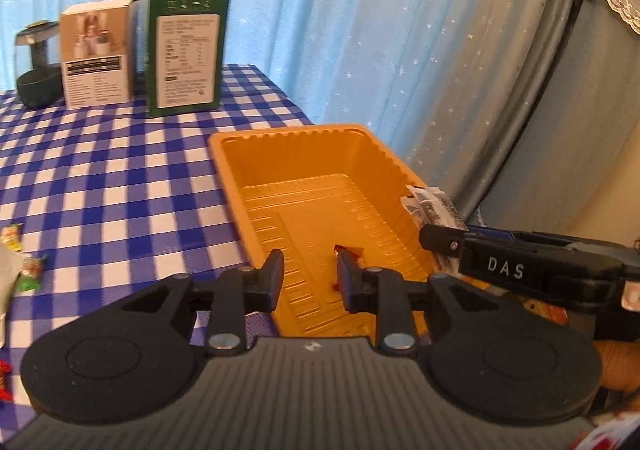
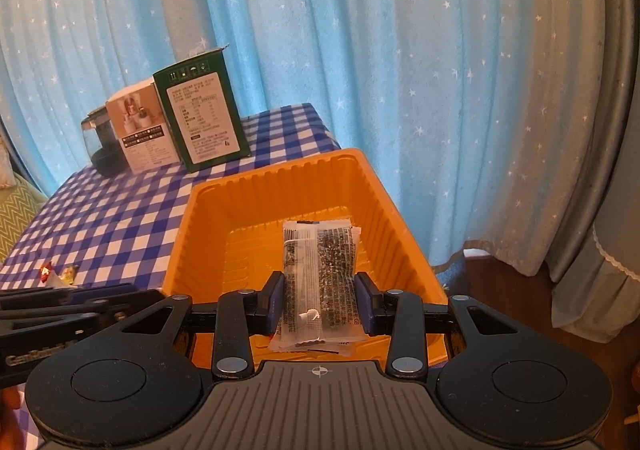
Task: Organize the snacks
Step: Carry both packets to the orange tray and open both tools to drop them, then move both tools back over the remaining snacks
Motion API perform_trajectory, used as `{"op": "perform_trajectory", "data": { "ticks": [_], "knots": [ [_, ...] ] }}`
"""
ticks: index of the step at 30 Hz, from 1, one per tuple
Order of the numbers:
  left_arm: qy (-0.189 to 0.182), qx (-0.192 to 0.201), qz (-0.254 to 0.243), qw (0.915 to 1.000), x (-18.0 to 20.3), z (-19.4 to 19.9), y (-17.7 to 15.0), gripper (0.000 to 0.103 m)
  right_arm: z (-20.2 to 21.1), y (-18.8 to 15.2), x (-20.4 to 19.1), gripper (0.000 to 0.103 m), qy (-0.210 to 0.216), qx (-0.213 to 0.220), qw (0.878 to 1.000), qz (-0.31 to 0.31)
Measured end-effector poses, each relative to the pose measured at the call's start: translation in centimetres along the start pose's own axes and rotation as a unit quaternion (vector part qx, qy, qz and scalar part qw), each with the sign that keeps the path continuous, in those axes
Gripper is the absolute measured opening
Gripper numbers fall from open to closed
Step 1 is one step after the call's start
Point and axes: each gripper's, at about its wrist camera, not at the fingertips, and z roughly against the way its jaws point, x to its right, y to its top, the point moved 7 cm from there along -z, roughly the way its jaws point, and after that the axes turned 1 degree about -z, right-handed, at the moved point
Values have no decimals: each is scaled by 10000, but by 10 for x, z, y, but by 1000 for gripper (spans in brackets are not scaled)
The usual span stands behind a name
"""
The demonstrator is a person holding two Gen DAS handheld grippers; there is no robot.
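Orange tray (image 1: 320, 186) under the left gripper (image 1: 310, 282): fingers (image 1: 274, 278) slightly apart, nothing pinched, a red candy (image 1: 348, 250) lying by the right fingertip. Right wrist view: right gripper (image 2: 320, 302) clamps a clear snack packet (image 2: 320, 282) over the tray (image 2: 200, 234), its long axis running straight ahead along the fingers.
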Motion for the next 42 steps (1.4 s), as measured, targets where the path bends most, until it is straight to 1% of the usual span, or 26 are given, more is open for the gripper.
{"op": "perform_trajectory", "data": {
  "ticks": [2, 7, 9, 11, 13, 18, 20, 22, 26, 31, 32, 36, 38, 42],
  "knots": [
    [72, 29, 37, 10000, -5, 9, -2, 31, -2, 0, -1, 38, 25, -16, 10000, -36],
    [199, 106, 131, 9997, -14, 29, -8, 32, -9, 1, -5, 38, 72, -53, 9999, -137],
    [254, 115, 165, 9995, -18, 36, -10, 36, -11, 3, -4, 38, 182, 25, 9994, -296],
    [300, 113, 159, 9994, -21, 44, -13, 42, -13, 5, -2, 40, 218, -10, 9986, -490],
    [356, 132, 159, 9992, -24, 52, -15, 44, -9, 6, 0, 48, 210, -7, 9979, -606],
    [478, 177, 286, 9983, -36, 76, -25, 49, 17, 4, -8, 53, 276, 57, 9977, -610],
    [546, 218, 336, 9977, -40, 88, -30, 53, 31, 1, -14, 55, 307, 74, 9977, -594],
    [601, 259, 332, 9973, -44, 100, -33, 56, 44, -5, -23, 60, 319, 83, 9980, -543],
    [740, 332, 345, 9961, -52, 125, -44, 65, 66, -19, -50, 68, 378, 14, 9988, -314],
    [898, 433, 446, 9940, -68, 158, -56, 72, 89, -41, -87, 77, 453, -75, 9989, -37],
    [927, 431, 476, 9936, -72, 163, -58, 73, 94, -45, -95, 78, 476, -91, 9988, 6],
    [1073, 395, 636, 9914, -92, 188, -69, 75, 105, -58, -126, 80, 584, -147, 9980, 188],
    [1179, 393, 706, 9897, -103, 200, -75, 78, 109, -63, -141, 81, 674, -176, 9973, 246],
    [1342, 401, 807, 9869, -122, 220, -85, 80, 112, -73, -166, 81, 866, -246, 9953, 347]
  ]
}}
